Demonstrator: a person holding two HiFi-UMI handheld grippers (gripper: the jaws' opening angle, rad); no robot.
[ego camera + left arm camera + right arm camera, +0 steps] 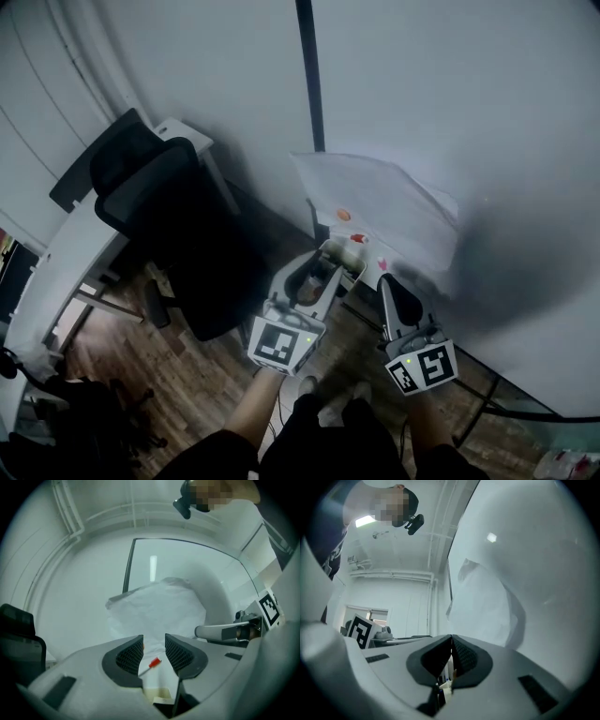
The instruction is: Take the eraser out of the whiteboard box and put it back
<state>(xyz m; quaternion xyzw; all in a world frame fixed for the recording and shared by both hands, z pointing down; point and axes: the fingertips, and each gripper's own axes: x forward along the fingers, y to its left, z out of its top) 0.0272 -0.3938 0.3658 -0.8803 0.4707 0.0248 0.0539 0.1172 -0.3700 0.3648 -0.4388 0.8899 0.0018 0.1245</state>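
**A:** Left gripper (153, 645), first entry. State?

**B:** Jaws apart, pads bare, nothing pressed between them. Through the gap, beyond the tips, a red-capped pen (153, 663) shows against a white sheet (159, 606).

**A:** Right gripper (451, 643)?

**B:** Jaws together at the tips, nothing clamped. It is held just to the right of the left gripper. Both point toward the whiteboard (469, 112).

**A:** Box?

**B:** Box (339, 255), cream-coloured, at the lower edge of the sheet. In the head view it lies just ahead of the left gripper's tips, and up and to the left of the right gripper's tips. Whether the left gripper touches it cannot be told.

**A:** Eraser?

**B:** It cannot be picked out as a separate thing. Neither gripper holds it. Small red and dark contents show in the box, too small to tell whether one of them is the eraser.

**A:** Sheet?

**B:** Crumpled, lying against the whiteboard above the box, with an orange spot near its lower part.

**A:** Surroundings?

**B:** Black chair (159, 216), left of the grippers and well apart from them. White desk (84, 253), beyond the chair, further left. Wood floor (187, 375), under the chair and the grippers.
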